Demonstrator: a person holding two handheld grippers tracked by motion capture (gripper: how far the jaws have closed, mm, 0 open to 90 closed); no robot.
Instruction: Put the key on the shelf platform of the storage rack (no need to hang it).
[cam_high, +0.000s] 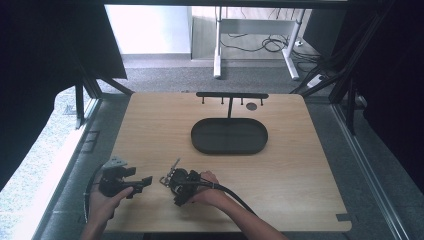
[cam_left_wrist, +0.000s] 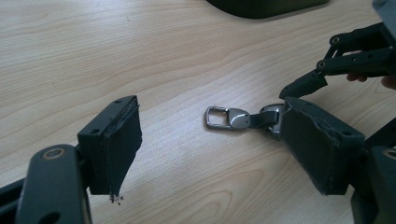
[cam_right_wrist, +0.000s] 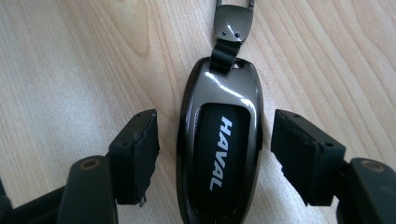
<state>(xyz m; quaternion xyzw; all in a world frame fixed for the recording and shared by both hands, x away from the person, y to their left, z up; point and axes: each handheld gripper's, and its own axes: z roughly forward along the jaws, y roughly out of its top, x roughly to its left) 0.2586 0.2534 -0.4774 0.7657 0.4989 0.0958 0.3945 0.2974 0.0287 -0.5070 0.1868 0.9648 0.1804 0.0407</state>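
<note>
A glossy dark car key fob (cam_right_wrist: 219, 154) lettered HAVAL lies flat on the wooden table, with a short strap and a metal clasp (cam_right_wrist: 233, 21) at its far end. My right gripper (cam_right_wrist: 215, 135) straddles the fob, one pad on each side with a narrow gap, so it is open. In the high view that gripper (cam_high: 172, 177) is at the table's near middle. My left gripper (cam_high: 142, 182) is just left of it, open and pointing at the clasp (cam_left_wrist: 231, 118), which lies between its wide jaws (cam_left_wrist: 211, 109). Its right jaw hides the fob body.
A black oval tray (cam_high: 229, 136) sits at the table's centre, with a black T-shaped hook rack (cam_high: 231, 95) rising behind it and a small round tag (cam_high: 251, 106) hanging there. Bare wood stretches to the right. The table's near edge runs just below both hands.
</note>
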